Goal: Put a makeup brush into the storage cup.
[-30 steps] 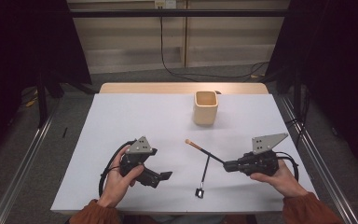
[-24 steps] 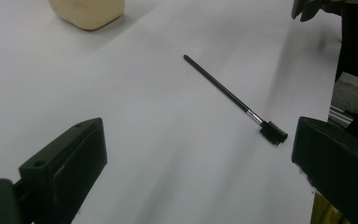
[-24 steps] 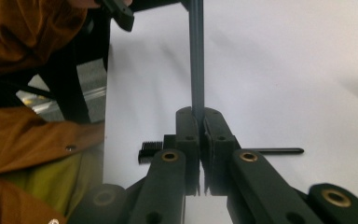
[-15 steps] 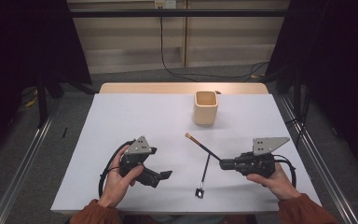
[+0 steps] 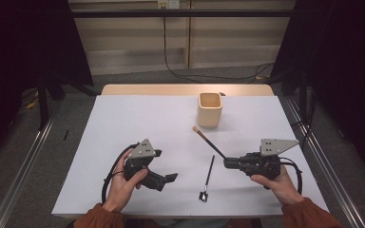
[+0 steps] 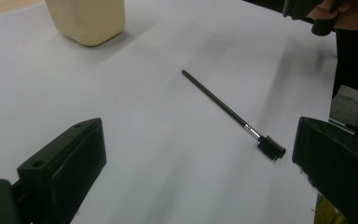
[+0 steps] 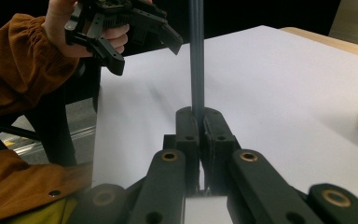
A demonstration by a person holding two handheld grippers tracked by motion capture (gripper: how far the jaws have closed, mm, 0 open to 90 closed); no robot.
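My right gripper (image 5: pixel 227 163) (image 7: pixel 198 123) is shut on the end of a thin dark stick (image 5: pixel 210 143) (image 7: pixel 196 70). The stick has a tan tip and points up-left toward a cream cup (image 5: pixel 210 109) (image 6: pixel 86 21). A second thin black brush (image 5: pixel 208 177) (image 6: pixel 223 107) lies flat on the white table (image 5: pixel 138 118), between the two grippers. My left gripper (image 5: pixel 171 178) (image 6: pixel 200 177) is at the front left, jaws wide open, nothing between them, aimed at that brush. Each gripper is held in a person's hand.
The cup stands upright at the back centre-right of the table. Rails and dark curtains flank the table on both sides. A bare wooden strip (image 5: pixel 185 89) runs along the far edge. In the right gripper view, an orange sleeve (image 7: pixel 23 65) and the left gripper (image 7: pixel 144 53) appear.
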